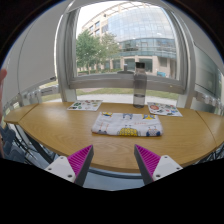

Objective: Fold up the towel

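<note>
A folded towel [127,124], white with a yellow and grey pattern, lies flat on the round wooden table [70,130], well beyond my fingers. My gripper [113,162] is open and empty, held near the table's front edge. Its two fingers with magenta pads [80,159] stand wide apart with nothing between them.
Printed sheets lie at the far left [84,105] and far right [165,109] of the table. A tall carton [139,87] stands at the back by the window. Chairs [22,145] stand at the left. A hand shows at the far left [3,78].
</note>
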The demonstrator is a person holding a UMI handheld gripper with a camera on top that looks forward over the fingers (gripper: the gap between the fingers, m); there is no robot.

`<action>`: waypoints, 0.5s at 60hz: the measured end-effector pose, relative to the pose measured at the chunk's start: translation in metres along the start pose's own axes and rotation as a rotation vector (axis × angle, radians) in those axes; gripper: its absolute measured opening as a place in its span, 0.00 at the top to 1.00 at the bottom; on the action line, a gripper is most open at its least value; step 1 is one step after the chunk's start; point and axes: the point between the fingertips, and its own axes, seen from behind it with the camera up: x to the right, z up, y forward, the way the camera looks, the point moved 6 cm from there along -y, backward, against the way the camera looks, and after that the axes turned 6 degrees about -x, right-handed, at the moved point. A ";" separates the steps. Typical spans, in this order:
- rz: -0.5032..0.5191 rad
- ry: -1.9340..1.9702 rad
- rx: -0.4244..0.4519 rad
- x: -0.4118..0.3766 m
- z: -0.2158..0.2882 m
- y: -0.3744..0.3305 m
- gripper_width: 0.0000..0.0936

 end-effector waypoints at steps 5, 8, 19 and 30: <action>-0.008 0.029 -0.009 -0.027 0.010 0.022 0.13; -0.029 0.042 -0.014 -0.037 0.018 0.035 0.14; -0.150 0.062 0.014 -0.039 0.050 0.075 0.25; -0.236 0.100 -0.043 -0.009 0.054 0.094 0.40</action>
